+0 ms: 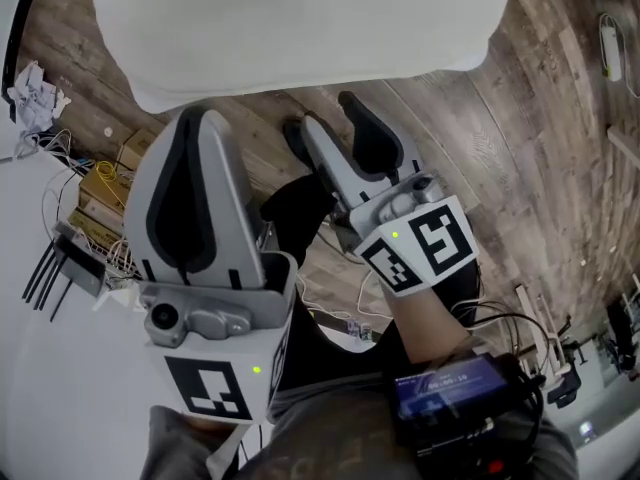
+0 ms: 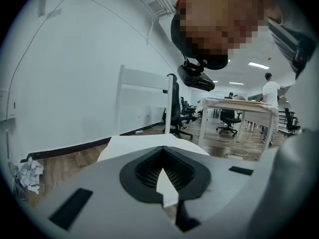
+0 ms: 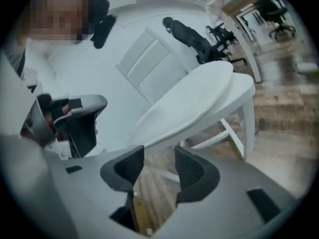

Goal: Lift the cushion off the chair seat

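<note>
Jaws: left gripper (image 1: 200, 116) closed, empty | right gripper (image 1: 322, 116) wide apart, empty | cushion (image 1: 300, 28) ahead of both, ungripped

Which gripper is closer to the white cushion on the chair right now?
Left. The left gripper, jaws together, has its tips right at the cushion's near edge. The right gripper, jaws apart and empty, sits beside it but farther back, pointing below the cushion.
</note>
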### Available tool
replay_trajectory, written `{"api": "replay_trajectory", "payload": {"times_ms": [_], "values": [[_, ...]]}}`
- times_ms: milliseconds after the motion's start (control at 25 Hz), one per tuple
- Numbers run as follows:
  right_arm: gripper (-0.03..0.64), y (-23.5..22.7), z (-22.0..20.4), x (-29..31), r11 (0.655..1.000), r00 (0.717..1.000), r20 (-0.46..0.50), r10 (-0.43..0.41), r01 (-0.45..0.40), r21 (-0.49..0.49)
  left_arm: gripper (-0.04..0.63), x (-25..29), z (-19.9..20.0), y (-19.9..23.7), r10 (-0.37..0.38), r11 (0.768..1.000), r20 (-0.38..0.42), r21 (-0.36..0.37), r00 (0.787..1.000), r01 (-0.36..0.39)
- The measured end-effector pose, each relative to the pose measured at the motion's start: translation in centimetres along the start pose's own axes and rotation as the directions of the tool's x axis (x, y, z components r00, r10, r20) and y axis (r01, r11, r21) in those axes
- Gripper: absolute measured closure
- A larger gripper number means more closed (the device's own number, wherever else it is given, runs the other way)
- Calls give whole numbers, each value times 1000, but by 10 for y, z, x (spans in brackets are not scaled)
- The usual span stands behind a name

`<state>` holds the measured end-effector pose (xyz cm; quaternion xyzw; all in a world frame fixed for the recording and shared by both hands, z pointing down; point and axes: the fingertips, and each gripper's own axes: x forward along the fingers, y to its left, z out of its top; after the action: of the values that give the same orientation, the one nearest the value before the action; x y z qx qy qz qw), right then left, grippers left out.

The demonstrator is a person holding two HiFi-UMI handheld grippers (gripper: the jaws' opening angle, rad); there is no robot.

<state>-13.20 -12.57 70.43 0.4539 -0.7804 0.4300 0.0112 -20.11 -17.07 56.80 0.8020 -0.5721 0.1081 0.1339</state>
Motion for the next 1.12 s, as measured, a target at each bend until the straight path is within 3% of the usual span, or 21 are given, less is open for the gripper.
{"api": "replay_trajectory", "payload": {"times_ms": [80, 200, 280, 360, 680, 800, 920, 1120], "values": [[390, -2, 6, 4, 991, 999, 41, 30, -35, 126, 589, 0, 0, -1, -4, 1000, -4, 1, 1000, 4], [388, -9, 21, 8, 960, 994, 104, 33, -60, 273, 589, 1, -2, -1, -7, 1000, -19, 3, 1000, 7], [436, -16, 24, 8, 937, 992, 123, 5, -48, 345, 589, 0, -5, 1, -2, 1000, -37, 3, 999, 2], [573, -21, 24, 5, 928, 991, 134, -24, -28, 373, 589, -1, -7, 2, 3, 1000, -48, 3, 999, -3], [600, -20, 7, -11, 929, 991, 128, -35, -15, 371, 589, -8, -10, -4, -1, 1000, -63, -7, 998, 0], [584, -23, 5, -13, 929, 993, 121, -18, -28, 370, 589, -6, -10, -6, 7, 1000, -64, -8, 998, -7], [448, -24, 5, -10, 916, 993, 114, 23, -67, 395, 589, -5, -10, -9, 6, 1000, -63, -4, 998, -6], [422, -17, 15, 5, 892, 987, 146, 73, -130, 434, 589, -7, -10, -2, 15, 1000, -60, -4, 998, -15]]}}
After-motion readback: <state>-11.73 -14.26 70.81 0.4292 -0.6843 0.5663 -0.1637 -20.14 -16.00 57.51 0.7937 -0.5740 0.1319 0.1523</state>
